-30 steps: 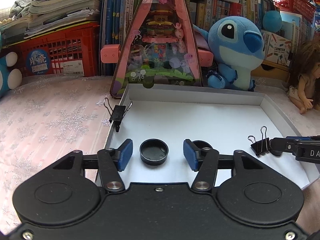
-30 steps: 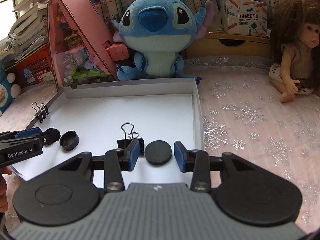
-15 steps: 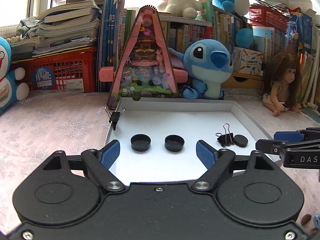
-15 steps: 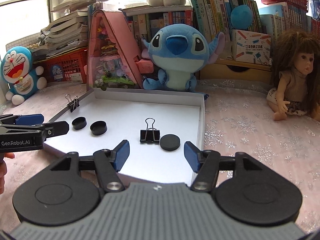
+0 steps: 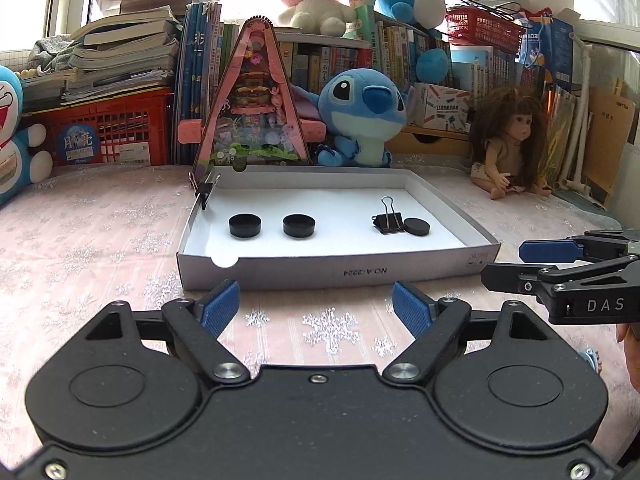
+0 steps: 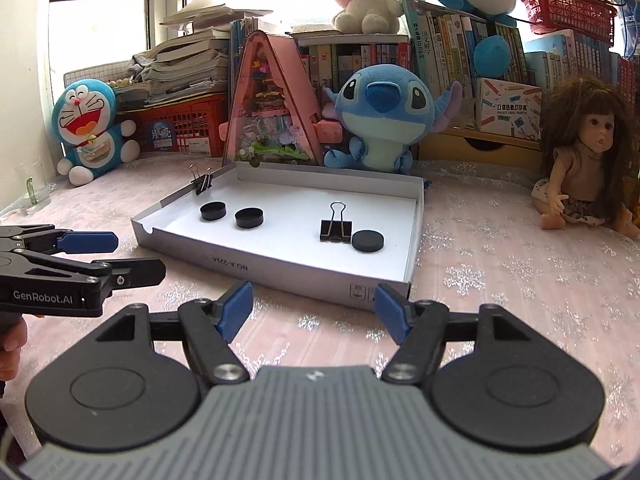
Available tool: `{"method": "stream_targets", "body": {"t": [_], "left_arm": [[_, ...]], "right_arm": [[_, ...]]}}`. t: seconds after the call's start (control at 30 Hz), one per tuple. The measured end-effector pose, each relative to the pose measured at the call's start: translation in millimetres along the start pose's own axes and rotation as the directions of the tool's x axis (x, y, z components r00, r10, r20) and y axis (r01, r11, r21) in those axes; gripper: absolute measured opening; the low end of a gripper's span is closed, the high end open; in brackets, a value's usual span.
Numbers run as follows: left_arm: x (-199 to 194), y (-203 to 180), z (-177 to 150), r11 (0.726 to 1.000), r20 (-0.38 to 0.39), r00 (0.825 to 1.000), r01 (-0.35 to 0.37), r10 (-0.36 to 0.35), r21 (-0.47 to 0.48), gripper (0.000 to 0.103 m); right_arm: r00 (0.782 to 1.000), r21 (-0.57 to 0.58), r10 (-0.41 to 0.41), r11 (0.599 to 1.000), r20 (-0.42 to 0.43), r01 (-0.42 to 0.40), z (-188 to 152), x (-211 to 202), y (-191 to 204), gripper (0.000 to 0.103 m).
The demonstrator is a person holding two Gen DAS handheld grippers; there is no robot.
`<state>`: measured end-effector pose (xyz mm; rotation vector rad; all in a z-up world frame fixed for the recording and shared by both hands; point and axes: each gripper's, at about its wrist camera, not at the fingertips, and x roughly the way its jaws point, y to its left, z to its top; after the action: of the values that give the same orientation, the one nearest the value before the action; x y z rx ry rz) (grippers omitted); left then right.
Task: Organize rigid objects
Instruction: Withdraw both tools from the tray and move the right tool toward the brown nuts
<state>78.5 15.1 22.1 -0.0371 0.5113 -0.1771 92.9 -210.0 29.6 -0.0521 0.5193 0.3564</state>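
A shallow white box lid [image 5: 336,272] [image 6: 280,268] lies on the pink cloth. Inside it sit two black round caps [image 5: 245,226] [image 5: 299,226] at the left. A black binder clip [image 5: 387,220] [image 6: 335,229] rests beside a black disc [image 5: 416,226] [image 6: 367,241] at the right. Another binder clip [image 5: 205,192] [image 6: 202,184] grips the lid's left wall. My left gripper [image 5: 316,310] is open and empty, in front of the lid. My right gripper [image 6: 314,312] is also in front of the lid, its jaws still opening with nothing between them.
Behind the lid stand a pink triangular toy house [image 5: 252,120], a blue plush [image 5: 364,116], a doll [image 5: 508,148] at the right and a red crate [image 5: 104,128] at the left. Books fill the shelves behind. A person's hand [image 6: 10,348] shows at the left edge.
Both grippers pulled back out of the lid to in front of its near wall and opened wider. The caps, clip and disc they hovered over stay in the lid.
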Motion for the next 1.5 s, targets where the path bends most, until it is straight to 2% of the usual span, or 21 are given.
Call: {"method": "stream_targets", "body": {"t": [0.27,0.4,0.77,0.93,1.07,1.13,1.2,1.37,1.5], "left_arm": [[-28,-8,-31,0.999,0.003,1.000,0.006,-0.007,0.033,0.083],[-42,-14,-44,0.998,0.027,1.000,0.014,-0.016,0.060,0.083],[-64,-27,-77,0.999,0.071,0.997,-0.002,-0.001,0.041,0.083],[-68,-30,-84,0.999,0.079,0.997,-0.008,0.004,0.049,0.081],[-70,-28,-87,0.999,0.069,0.997,0.017,-0.020,0.043,0.074],[-71,-27,-88,0.999,0.062,0.998,0.025,-0.028,0.039,0.068],[-72,-26,-89,0.999,0.060,0.998,0.032,-0.034,0.040,0.066],[-73,-29,-90,0.997,0.062,0.997,0.051,-0.055,0.059,0.062],[-72,-35,-93,0.995,0.053,0.996,0.060,-0.065,0.085,0.054]], "right_arm": [[0.999,-0.035,-0.010,0.999,0.035,0.011,-34,-24,15,0.080],[0.997,-0.037,-0.048,0.998,0.058,0.050,-50,-36,21,0.084],[0.976,0.030,-0.181,0.983,0.120,0.179,-83,-59,33,0.084],[0.971,0.053,-0.197,0.980,0.136,0.192,-94,-69,37,0.084],[0.973,0.083,-0.158,0.986,0.170,0.146,-100,-79,38,0.070],[0.972,0.090,-0.164,0.984,0.165,0.151,-102,-80,37,0.060],[0.973,0.099,-0.176,0.982,0.150,0.163,-103,-81,35,0.056],[0.972,0.120,-0.195,0.976,0.133,0.179,-106,-83,30,0.054],[0.973,0.094,-0.202,0.977,0.112,0.192,-107,-79,33,0.051]]}}
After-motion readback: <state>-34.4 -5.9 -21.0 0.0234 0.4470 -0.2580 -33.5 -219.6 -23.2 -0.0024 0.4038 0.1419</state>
